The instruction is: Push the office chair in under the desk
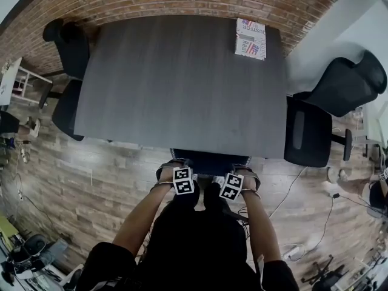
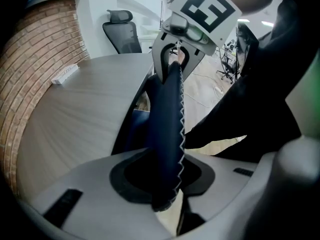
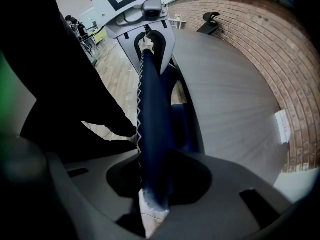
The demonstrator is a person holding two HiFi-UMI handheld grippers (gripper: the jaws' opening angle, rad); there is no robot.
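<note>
Navy office chair [image 1: 209,161], one, seat under the near edge of the one grey desk [image 1: 182,83]. Left gripper [image 1: 174,167], right gripper [image 1: 244,171]: each clamped on its backrest rim. Black chairs, two: left [image 1: 65,44], right [image 1: 348,83]. Printed box [image 1: 250,39], one, far-right corner. Plank floor [image 1: 91,180]; far brick wall [image 1: 182,2].

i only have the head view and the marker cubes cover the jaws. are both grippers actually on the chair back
Observer: yes, the left gripper is closed on the chair back; its top edge runs right between the jaws.
Operator: and the right one
Observer: same. The right gripper is clamped on that edge further along.
Operator: what is that edge like up close
Observer: navy padding with a white zigzag seam on the side away from the desk.
</note>
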